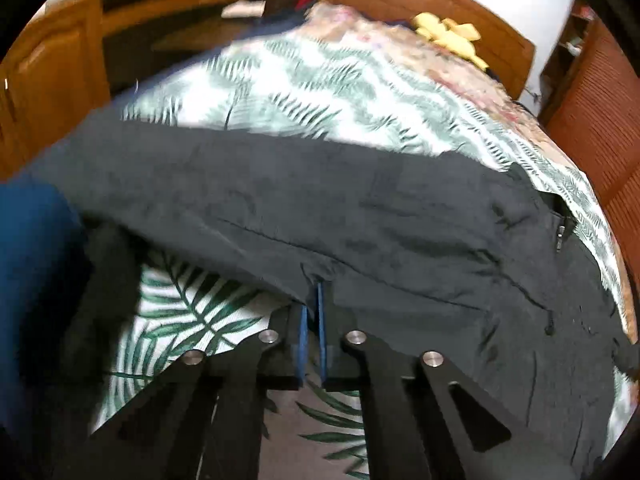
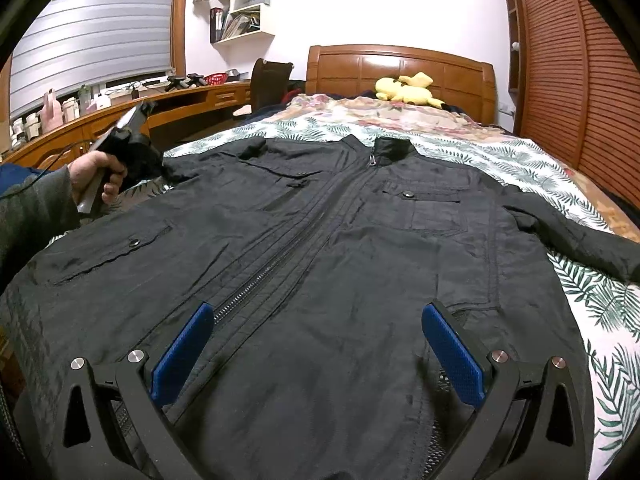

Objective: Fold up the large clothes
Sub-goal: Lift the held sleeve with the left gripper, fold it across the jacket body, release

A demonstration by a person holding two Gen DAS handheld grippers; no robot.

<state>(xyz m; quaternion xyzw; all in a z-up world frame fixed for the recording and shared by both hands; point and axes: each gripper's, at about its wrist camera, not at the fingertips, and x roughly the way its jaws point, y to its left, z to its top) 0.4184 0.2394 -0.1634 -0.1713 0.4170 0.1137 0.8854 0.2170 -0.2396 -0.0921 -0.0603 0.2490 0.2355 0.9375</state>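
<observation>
One black zip-front nylon jacket [image 2: 320,248] lies front-up on the palm-leaf printed bedsheet [image 2: 592,292], collar toward the wooden headboard [image 2: 400,68], where one yellow plush toy [image 2: 404,88] rests. A curved wooden desk [image 2: 120,120] runs along the left; louvred wardrobe doors [image 2: 572,72] stand right. The left gripper [image 1: 313,292] pinches what seems a sleeve's edge, though blurred. The right gripper [image 2: 316,320] hangs spread above the hem.

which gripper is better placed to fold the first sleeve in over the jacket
Left. The left gripper is already shut on the jacket at its sleeve side. The right gripper hangs open over the hem, holding nothing.
</observation>
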